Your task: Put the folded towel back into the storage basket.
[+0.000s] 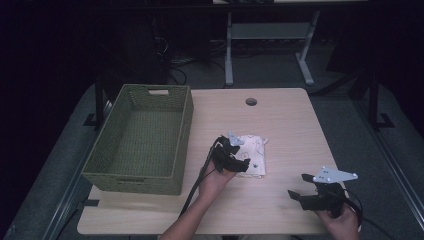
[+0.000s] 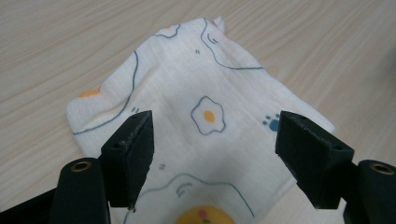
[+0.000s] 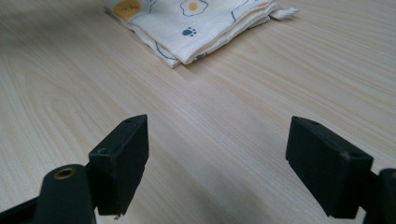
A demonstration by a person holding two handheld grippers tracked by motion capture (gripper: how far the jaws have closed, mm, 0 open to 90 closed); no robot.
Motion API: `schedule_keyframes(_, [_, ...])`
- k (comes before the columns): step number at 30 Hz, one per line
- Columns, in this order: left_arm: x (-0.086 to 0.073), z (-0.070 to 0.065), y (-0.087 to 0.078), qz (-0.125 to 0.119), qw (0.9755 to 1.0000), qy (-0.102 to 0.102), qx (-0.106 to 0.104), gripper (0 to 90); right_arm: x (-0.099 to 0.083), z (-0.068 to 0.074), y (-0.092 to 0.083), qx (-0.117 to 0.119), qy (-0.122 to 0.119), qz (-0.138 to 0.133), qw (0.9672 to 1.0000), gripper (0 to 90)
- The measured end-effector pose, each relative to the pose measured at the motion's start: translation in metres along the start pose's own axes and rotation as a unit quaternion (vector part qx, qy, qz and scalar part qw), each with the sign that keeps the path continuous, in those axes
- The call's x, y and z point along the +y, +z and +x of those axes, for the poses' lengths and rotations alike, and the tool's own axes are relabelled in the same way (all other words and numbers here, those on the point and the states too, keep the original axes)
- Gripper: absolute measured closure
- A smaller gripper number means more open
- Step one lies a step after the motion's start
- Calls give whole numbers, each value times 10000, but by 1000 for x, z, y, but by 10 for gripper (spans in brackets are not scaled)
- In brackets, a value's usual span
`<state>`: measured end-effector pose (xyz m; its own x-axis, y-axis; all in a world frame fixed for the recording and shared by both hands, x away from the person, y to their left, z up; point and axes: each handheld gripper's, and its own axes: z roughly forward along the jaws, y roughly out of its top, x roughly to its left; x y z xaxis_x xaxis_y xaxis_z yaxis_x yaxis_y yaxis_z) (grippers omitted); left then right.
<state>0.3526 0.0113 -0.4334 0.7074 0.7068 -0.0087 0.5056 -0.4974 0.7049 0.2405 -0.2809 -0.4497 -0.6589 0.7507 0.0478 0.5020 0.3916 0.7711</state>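
Setting: dim room with dark floor and a grey frame stand behind; a pale wood-grain desk [image 1: 280, 120] with a round cable hole [image 1: 251, 102] near its far edge.

Left of desk: an olive-green woven rectangular basket [image 1: 140, 140] with cut-out handles sits on the left part, empty inside, mouth up; likely the place meant for the cloth.

Centre: a folded white cotton cloth printed with fried eggs and blue paw marks [image 1: 255, 152] lies flat on the desk, right of the basket and apart from it. In the right gripper view its stacked folded edges [image 3: 196, 28] show, so it is several layers thick.

Left tool: the left tool [image 1: 239, 162] hangs over the near left part of the cloth. In the left gripper view its black jaws stand wide on either side of the egg print [image 2: 208, 116], above the fabric and not pressing it; nothing is held. This placing suits a grasp on the cloth's near edge.

Right tool: the right tool [image 1: 299, 189] rests low near the desk's front right corner, well apart from the cloth, jaws spread wide over bare wood, holding nothing. It seems parked clear so the left hand can work.

Judged step: reaching for the cloth, not yet gripped.
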Motion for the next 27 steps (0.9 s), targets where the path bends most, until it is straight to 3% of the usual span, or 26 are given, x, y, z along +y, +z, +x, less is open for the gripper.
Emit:
schedule_keyframes(11, [10, 6, 33, 403, 9991, -69, 91, 315, 0, 0, -1, 9, 18, -26, 10000, 212])
schedule_keyframes(20, [9, 4, 45, 626, 9979, -91, 152, 341, -1, -1, -2, 16, 14, -43, 10000, 212])
schedule_keyframes(27, [7, 2, 44, 578, 9982, -4, 156, 428, 0, 0, -1, 19, -9, -44, 10000, 213])
